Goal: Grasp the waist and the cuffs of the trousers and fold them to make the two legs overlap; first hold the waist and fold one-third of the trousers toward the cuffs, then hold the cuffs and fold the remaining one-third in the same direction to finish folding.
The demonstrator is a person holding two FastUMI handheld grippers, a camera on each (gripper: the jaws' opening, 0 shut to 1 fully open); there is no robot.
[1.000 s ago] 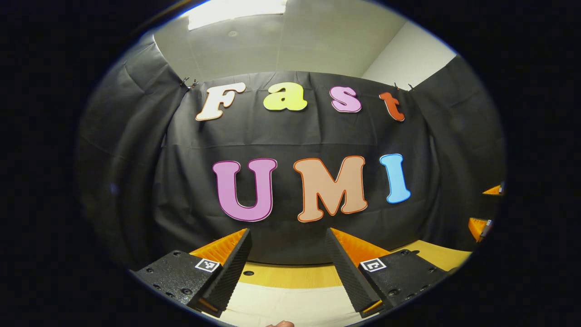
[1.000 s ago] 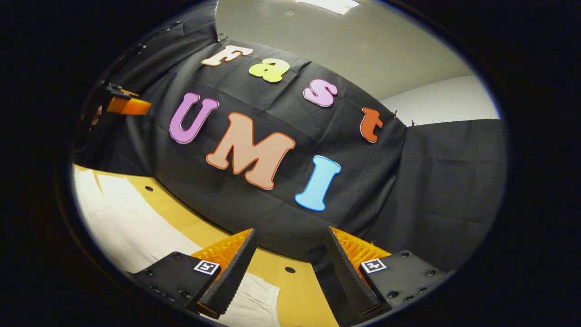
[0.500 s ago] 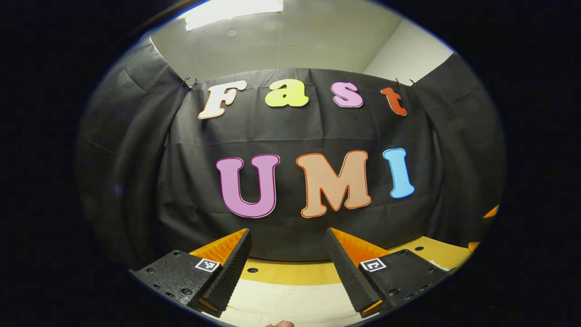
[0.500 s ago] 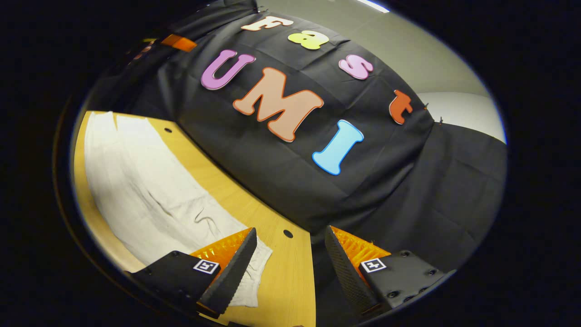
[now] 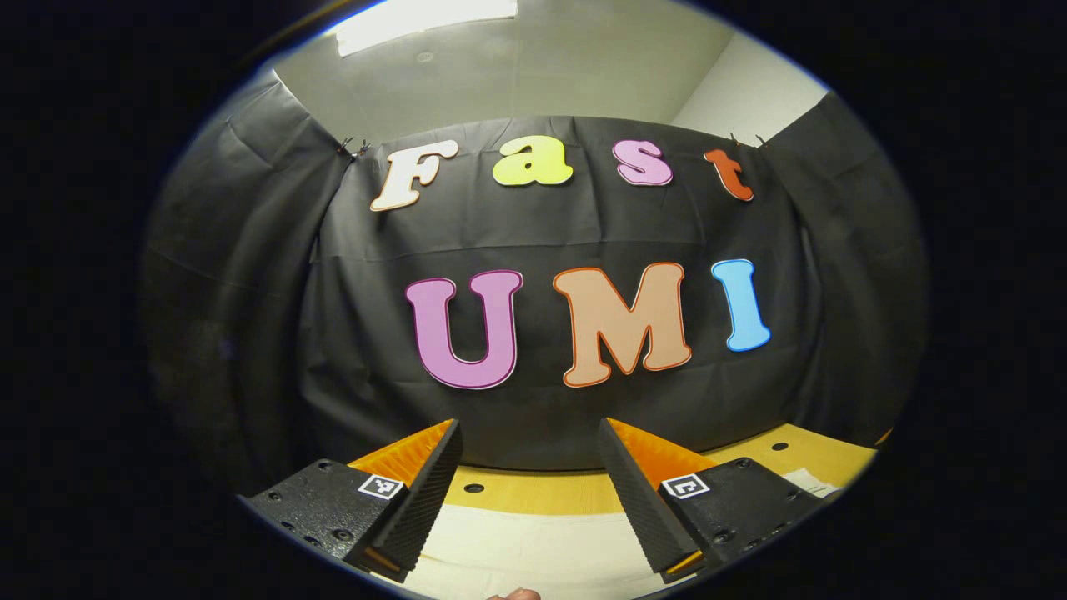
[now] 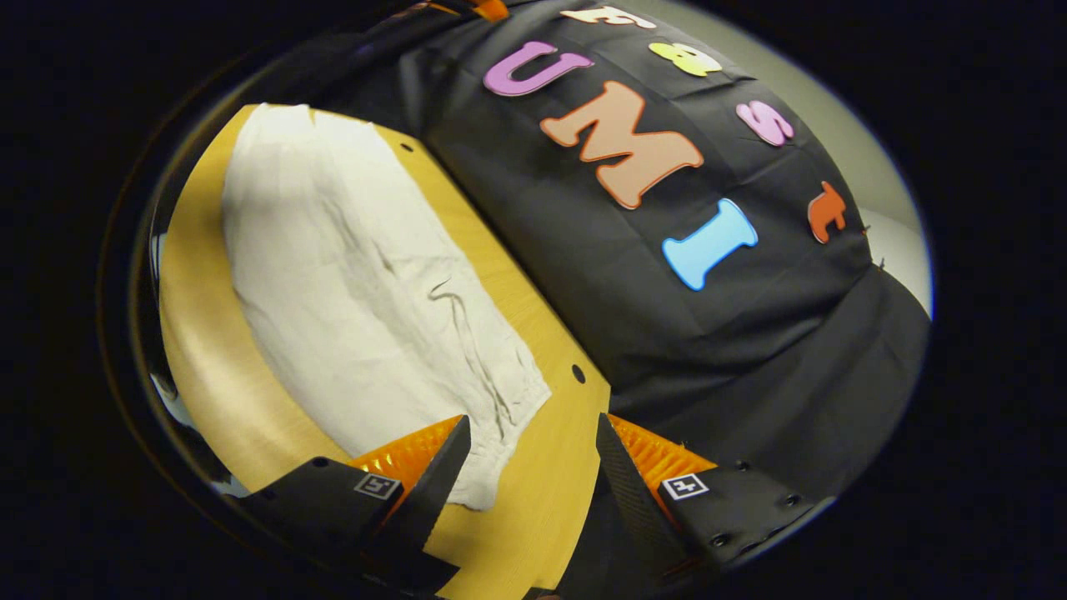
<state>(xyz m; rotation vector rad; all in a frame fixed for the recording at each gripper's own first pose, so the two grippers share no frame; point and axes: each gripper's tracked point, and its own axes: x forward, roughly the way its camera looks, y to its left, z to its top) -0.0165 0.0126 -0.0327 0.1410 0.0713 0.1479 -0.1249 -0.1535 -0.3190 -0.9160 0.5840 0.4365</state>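
The white trousers [image 6: 358,275] lie flat and lengthwise on the wooden table [image 6: 533,492] in the right gripper view, wrinkled near their close end. My right gripper [image 6: 529,467] hovers open above that close end, its fingers apart with nothing between them. In the left gripper view a strip of the white trousers [image 5: 533,542] shows low between the fingers. My left gripper [image 5: 529,483] is held level and open, pointing at the booth wall, empty.
The table [image 5: 542,492] has small round holes along its far edge, which meets the black cloth wall. A fingertip [image 5: 513,594] shows at the bottom edge of the left gripper view. A bit of the other gripper [image 6: 488,8] shows at the top of the right gripper view.
The right gripper has tilted down and rolled, bringing the trousers and table much more into view. The left gripper has shifted only slightly. Both stay open.
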